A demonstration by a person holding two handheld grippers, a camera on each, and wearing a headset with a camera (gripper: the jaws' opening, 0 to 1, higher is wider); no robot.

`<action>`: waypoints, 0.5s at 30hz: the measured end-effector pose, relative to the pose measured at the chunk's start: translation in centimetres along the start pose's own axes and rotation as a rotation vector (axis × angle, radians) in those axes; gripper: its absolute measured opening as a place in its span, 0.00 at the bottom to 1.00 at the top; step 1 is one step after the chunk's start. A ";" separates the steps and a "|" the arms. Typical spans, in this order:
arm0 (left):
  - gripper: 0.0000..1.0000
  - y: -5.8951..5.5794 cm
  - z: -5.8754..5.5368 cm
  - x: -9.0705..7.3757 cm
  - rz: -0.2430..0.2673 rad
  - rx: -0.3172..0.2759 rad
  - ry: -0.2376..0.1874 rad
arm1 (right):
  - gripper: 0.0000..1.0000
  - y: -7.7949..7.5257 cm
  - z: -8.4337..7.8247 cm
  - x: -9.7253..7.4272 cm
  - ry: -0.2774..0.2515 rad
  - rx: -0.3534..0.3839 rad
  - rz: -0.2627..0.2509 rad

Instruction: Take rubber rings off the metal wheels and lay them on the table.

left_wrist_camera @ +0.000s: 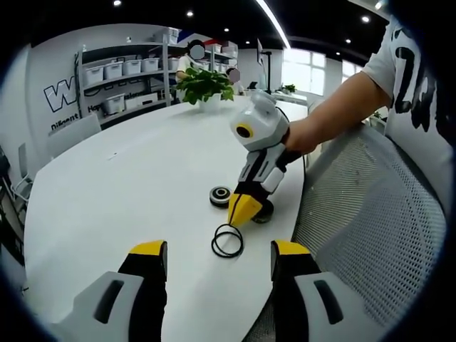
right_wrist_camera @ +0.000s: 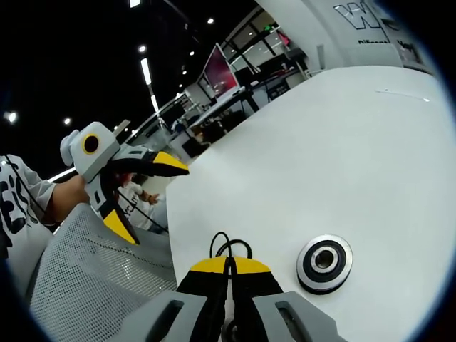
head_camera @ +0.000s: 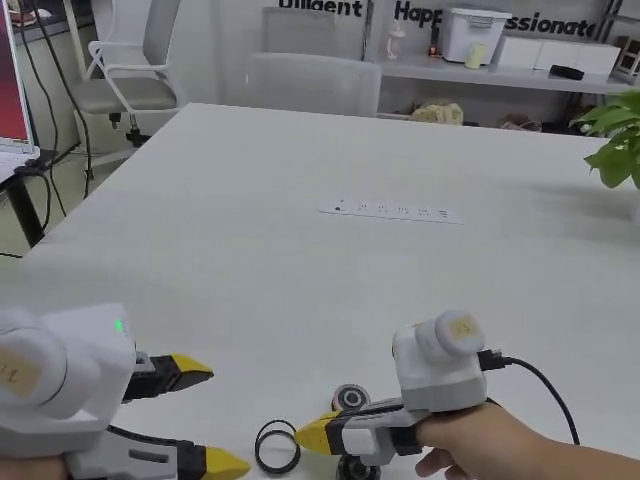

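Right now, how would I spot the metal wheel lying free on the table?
Go to the near edge of the white table, by the right gripper. Just beside its yellow tip lies the wheel: a thick disc with a shiny hub, unlike the thin black rings nearby.

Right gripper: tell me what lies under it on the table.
A dark wheel lies under the right gripper, half covered by it; whether a ring is on it cannot be seen. Loose rubber rings lie just ahead of the fingers, uncovered.
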State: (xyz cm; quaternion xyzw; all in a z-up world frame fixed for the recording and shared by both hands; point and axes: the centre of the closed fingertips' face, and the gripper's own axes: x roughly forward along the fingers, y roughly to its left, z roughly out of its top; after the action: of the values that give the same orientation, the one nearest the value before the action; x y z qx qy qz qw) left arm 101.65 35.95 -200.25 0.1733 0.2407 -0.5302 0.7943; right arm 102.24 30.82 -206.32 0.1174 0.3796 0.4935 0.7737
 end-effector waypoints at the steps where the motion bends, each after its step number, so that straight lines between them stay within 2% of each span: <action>1: 0.55 0.0 0.0 0.0 0.000 0.000 0.001 | 0.00 0.0 0.0 0.0 0.000 0.002 0.001; 15: 0.55 0.3 -0.5 -0.1 0.009 -0.015 0.012 | 0.00 -0.6 -0.5 0.6 0.020 0.021 -0.024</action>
State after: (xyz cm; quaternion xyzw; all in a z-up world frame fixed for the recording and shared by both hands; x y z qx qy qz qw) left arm 101.75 36.39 -200.57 0.1716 0.2487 -0.5236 0.7966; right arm 102.40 30.91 -207.30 0.1161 0.3940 0.4813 0.7744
